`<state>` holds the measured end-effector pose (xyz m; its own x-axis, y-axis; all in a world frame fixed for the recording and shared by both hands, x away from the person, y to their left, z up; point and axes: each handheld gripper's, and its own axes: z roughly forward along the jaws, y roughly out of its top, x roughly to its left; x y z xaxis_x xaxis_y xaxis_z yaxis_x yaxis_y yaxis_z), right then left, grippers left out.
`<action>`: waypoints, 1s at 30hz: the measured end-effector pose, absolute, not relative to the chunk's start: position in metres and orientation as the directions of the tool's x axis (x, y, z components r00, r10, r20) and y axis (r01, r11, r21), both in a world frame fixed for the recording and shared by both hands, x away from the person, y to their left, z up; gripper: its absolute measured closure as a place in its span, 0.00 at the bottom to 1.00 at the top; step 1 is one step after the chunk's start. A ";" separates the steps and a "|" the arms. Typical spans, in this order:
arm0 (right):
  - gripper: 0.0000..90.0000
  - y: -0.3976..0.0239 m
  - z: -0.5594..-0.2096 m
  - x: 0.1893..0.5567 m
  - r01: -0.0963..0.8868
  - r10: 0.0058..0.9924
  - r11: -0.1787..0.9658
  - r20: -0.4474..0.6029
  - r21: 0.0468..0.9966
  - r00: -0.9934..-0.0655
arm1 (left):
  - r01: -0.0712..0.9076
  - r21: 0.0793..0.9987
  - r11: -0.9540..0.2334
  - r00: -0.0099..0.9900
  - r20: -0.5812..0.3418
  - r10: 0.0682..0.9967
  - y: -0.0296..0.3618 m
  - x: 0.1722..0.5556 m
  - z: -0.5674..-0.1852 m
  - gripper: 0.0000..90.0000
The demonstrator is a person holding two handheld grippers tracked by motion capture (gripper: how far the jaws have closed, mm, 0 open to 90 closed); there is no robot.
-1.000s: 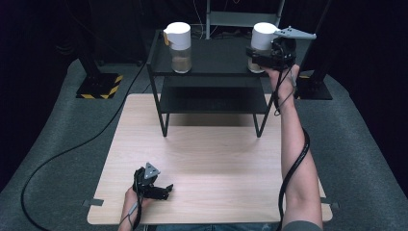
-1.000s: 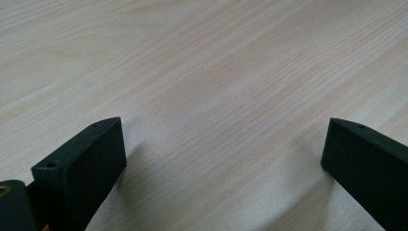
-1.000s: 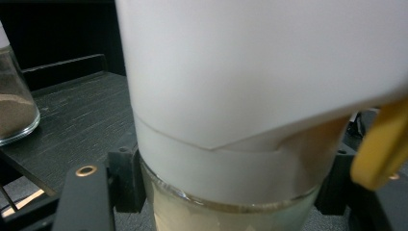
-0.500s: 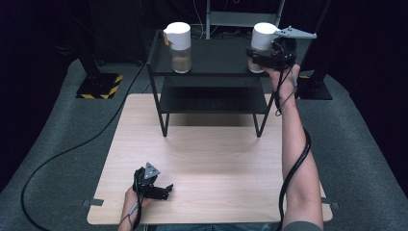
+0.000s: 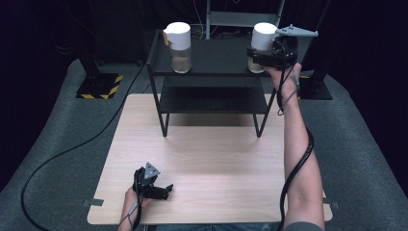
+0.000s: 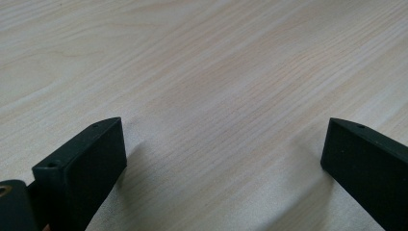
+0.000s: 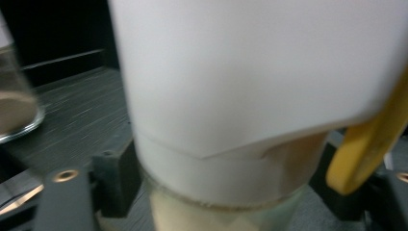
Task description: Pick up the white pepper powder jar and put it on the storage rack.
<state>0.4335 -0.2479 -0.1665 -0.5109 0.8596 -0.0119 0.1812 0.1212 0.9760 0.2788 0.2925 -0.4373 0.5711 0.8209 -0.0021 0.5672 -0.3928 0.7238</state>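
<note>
A glass jar with a tall white lid (image 5: 263, 36) stands at the right end of the black rack's top shelf (image 5: 216, 57). My right gripper (image 5: 256, 54) reaches it from the right, a jaw on each side of the glass below the lid. Its jaws have just been opening, with the jar (image 7: 250, 96) still between them and a thin gap at the left pad (image 7: 118, 175). A yellow tab (image 7: 370, 139) hangs from the lid. My left gripper (image 5: 165, 190) rests open on the wooden table (image 5: 216, 159) near its front edge, with bare wood between its jaws (image 6: 223, 154).
A second white-lidded jar (image 5: 178, 45) with brown powder stands at the left end of the top shelf, also seen as jar (image 7: 17, 110). The rack has a lower shelf (image 5: 211, 98). A black cable (image 5: 298, 163) trails along the right forearm.
</note>
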 end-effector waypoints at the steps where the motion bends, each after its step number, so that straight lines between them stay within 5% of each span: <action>1: 0.16 -0.250 -0.164 0.433 0.186 0.854 0.130 -0.014 0.974 -0.521 | 0.567 0.724 -0.393 0.571 -0.002 0.821 0.292 0.279 -0.437 0.02; 5: 0.05 -0.250 -0.147 0.428 0.239 0.842 0.209 -0.050 0.948 -0.537 | 0.566 0.724 -0.394 0.572 -0.001 0.820 0.293 0.279 -0.437 0.02; 16: 0.00 -0.244 -0.121 0.390 0.295 0.804 0.383 -0.158 0.875 -0.574 | 0.566 0.724 -0.394 0.572 -0.001 0.820 0.292 0.279 -0.437 0.02; 30: 0.00 -0.255 -0.165 0.343 0.342 0.770 0.490 -0.214 0.802 -0.601 | 0.566 0.724 -0.394 0.572 -0.001 0.820 0.292 0.279 -0.437 0.02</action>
<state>0.3427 -0.2551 -0.1651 -0.6014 0.7698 -0.2137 0.3416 0.4895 0.8023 0.2788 0.2925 -0.4373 0.5722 0.8201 -0.0014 0.5662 -0.3938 0.7241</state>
